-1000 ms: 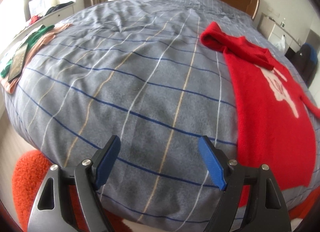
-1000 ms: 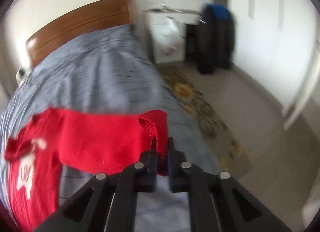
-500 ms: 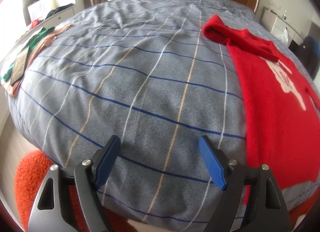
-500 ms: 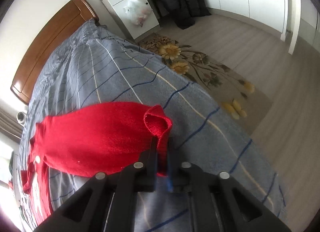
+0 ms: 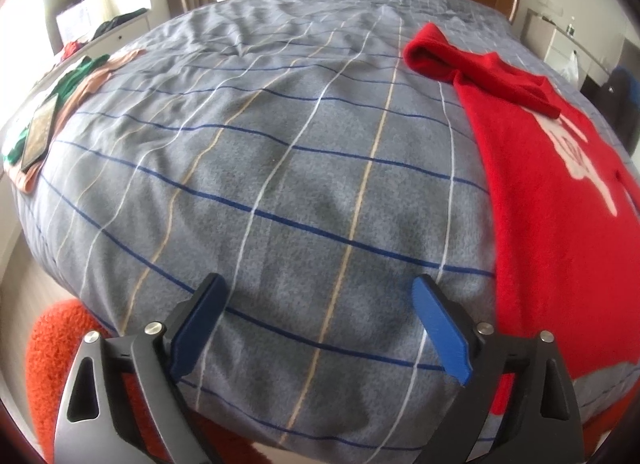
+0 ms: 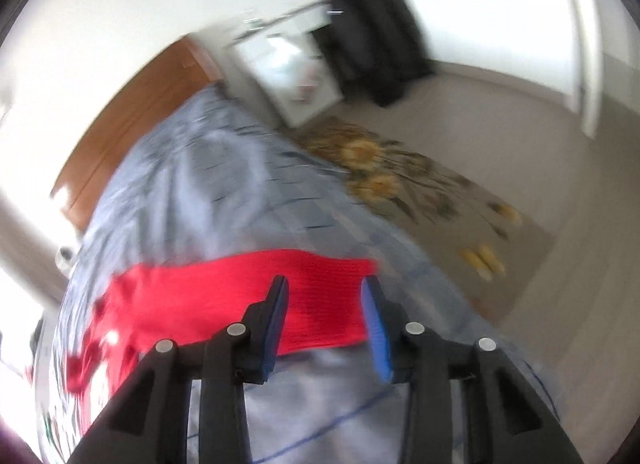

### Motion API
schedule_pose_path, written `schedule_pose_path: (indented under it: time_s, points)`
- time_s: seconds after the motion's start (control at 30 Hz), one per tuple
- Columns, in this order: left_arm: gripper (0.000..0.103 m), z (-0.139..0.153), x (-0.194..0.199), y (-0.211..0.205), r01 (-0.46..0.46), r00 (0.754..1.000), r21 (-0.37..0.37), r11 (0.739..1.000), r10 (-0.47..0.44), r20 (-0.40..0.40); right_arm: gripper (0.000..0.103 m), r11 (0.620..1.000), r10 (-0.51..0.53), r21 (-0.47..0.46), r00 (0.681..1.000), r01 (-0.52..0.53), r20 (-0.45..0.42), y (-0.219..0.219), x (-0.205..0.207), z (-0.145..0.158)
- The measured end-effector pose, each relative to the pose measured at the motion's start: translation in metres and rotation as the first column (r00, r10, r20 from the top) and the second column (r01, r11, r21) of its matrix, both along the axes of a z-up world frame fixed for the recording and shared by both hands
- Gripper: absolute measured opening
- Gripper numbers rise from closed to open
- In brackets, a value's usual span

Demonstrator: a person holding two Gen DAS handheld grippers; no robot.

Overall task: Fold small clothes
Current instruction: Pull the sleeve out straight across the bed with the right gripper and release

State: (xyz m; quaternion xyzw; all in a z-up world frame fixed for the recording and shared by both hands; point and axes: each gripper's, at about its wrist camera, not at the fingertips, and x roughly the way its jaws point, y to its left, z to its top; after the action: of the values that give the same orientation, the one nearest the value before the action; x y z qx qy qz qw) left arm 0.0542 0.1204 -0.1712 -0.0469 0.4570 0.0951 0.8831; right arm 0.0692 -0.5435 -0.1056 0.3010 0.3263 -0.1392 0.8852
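The red sweater (image 5: 552, 200) lies spread flat along the right side of the grey checked bedspread (image 5: 280, 168), one sleeve folded across its chest. The left gripper (image 5: 320, 324) hangs over bare bedspread near the foot, its jaws opening wide with nothing between them. The right gripper (image 6: 324, 324) is opening over the sweater's sleeve end; in this blurred view the pads appear clear of the knit.
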Motion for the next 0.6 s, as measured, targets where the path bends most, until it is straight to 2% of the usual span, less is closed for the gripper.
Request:
schedule_pose_path:
  time_s: [0.1,0.17,0.23,0.37,0.53,0.6]
  points:
    - [0.099,-0.001,0.000,0.000,0.007,1.000,0.003,1.000,-0.007,-0.007,0.039,0.996,0.062,-0.059,0.994,-0.067,-0.086,0.018,0.019,-0.014]
    - [0.102,-0.004,0.000,0.001,0.011,1.000,0.003,1.000,-0.011,-0.017,0.039,0.997,0.065,-0.031,0.990,-0.069,-0.124,0.019,0.023,-0.032]
    - [0.102,-0.006,0.000,0.001,0.015,1.000,0.003,1.000,-0.015,-0.015,0.040,0.999,0.033,-0.015,0.993,-0.035,-0.112,0.016,0.016,-0.042]
    - [0.103,-0.009,0.001,-0.002,0.009,1.000,0.026,1.000,-0.009,-0.010,0.040,1.000,-0.013,0.024,0.996,0.016,-0.091,0.010,0.006,-0.043]
    - [0.103,-0.011,0.001,0.001,0.016,1.000,0.007,1.000,-0.016,-0.005,0.040,0.999,-0.026,-0.028,0.991,0.023,-0.128,0.018,-0.004,-0.032]
    - [0.103,-0.012,0.001,0.004,0.041,0.999,-0.003,0.999,-0.041,-0.020,0.044,0.998,-0.037,-0.047,0.991,0.031,-0.127,0.027,-0.013,-0.025]
